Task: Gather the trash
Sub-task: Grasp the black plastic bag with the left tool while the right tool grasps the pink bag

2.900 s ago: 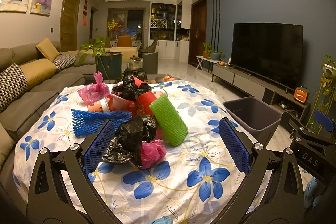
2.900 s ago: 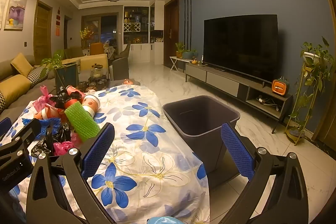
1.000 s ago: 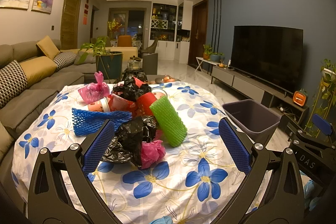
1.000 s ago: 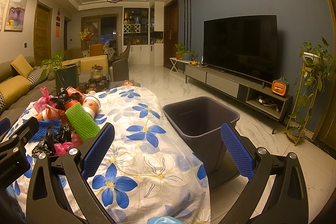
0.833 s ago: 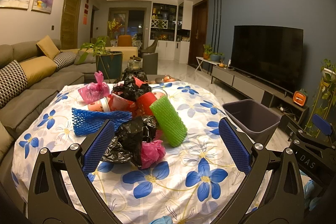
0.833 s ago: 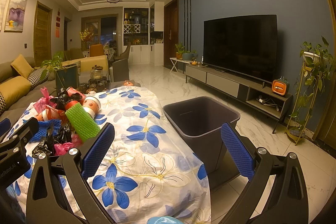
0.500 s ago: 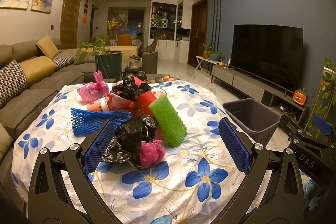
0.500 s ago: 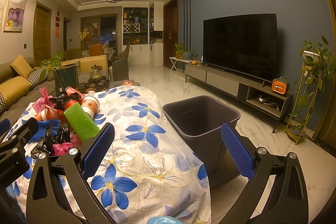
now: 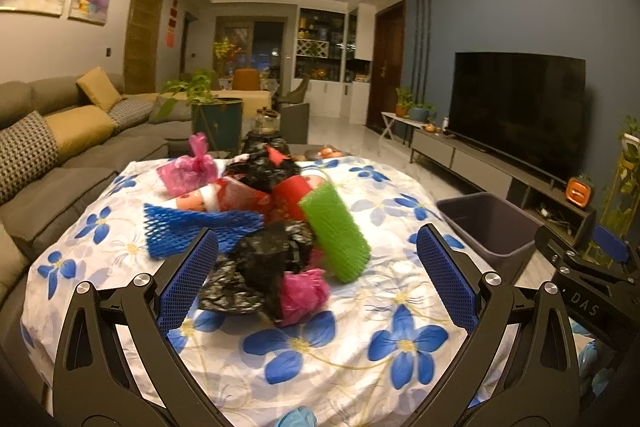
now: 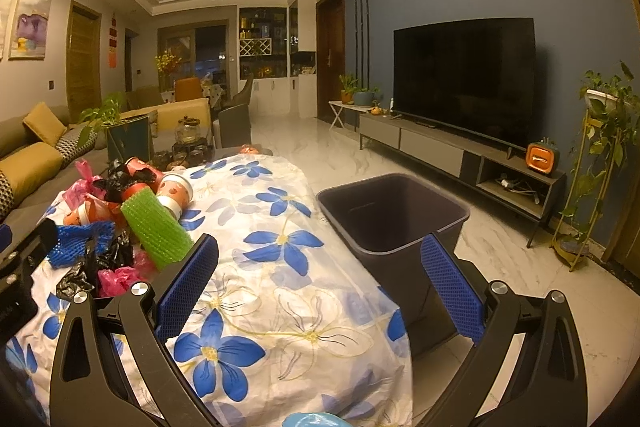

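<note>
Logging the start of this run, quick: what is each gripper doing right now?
Left gripper: open, holding nothing, facing the trash pile.
Right gripper: open, holding nothing, facing the bin.

This is a home living room. A grey fabric sofa [image 9: 60,163] stands at nine o'clock. A large black flat television [image 10: 464,79] hangs at two o'clock.
</note>
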{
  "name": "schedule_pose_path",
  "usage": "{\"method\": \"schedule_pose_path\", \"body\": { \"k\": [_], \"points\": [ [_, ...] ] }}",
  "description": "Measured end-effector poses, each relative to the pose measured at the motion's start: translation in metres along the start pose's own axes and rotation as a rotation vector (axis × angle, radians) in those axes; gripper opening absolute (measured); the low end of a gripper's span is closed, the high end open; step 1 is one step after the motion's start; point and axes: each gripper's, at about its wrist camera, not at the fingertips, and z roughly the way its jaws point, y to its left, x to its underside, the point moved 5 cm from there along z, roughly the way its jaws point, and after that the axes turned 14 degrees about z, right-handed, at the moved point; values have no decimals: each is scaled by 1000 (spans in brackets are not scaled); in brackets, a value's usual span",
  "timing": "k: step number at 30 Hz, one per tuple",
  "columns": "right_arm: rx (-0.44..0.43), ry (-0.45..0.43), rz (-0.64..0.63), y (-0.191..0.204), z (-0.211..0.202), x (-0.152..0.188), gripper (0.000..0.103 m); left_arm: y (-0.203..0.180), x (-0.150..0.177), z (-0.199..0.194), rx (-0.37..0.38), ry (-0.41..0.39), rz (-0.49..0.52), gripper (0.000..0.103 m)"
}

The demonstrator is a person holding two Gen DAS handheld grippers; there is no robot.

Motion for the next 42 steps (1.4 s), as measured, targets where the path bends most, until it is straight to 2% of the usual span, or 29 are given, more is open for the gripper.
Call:
{"method": "schedule_pose_path", "body": {
  "k": [5,12,15,17,21,23,26,27,29,35,37,39,42],
  "points": [
    [-59,51,-2,15,24,13,98,25,15,3,-51,-4,-17,98],
    [-215,107,-48,66,57,38,98,66,43,18,-115,75,-81,98],
    [-265,123,-65,82,67,47,97,80,52,23,-131,84,-102,98],
    [-305,166,-61,92,76,55,97,86,58,25,-140,80,-107,98],
    [-323,192,-48,103,87,67,98,91,68,38,-134,79,-107,97],
    [-317,185,-63,106,92,69,97,90,73,48,-124,87,-98,93],
    [-298,161,-83,108,94,71,97,86,82,66,-88,112,-90,83],
    [-298,156,-86,108,96,72,97,84,85,72,-79,126,-86,76],
    [-299,138,-98,111,96,73,97,81,90,84,-59,158,-73,71],
    [-289,94,-153,119,100,77,97,75,104,98,22,213,-88,35],
    [-294,95,-161,122,103,79,97,75,105,99,41,212,-90,14],
    [-300,100,-164,126,106,81,91,75,105,98,45,210,-87,2],
    [-337,129,-153,131,104,84,90,80,101,91,54,188,-111,0]
  ]
}}
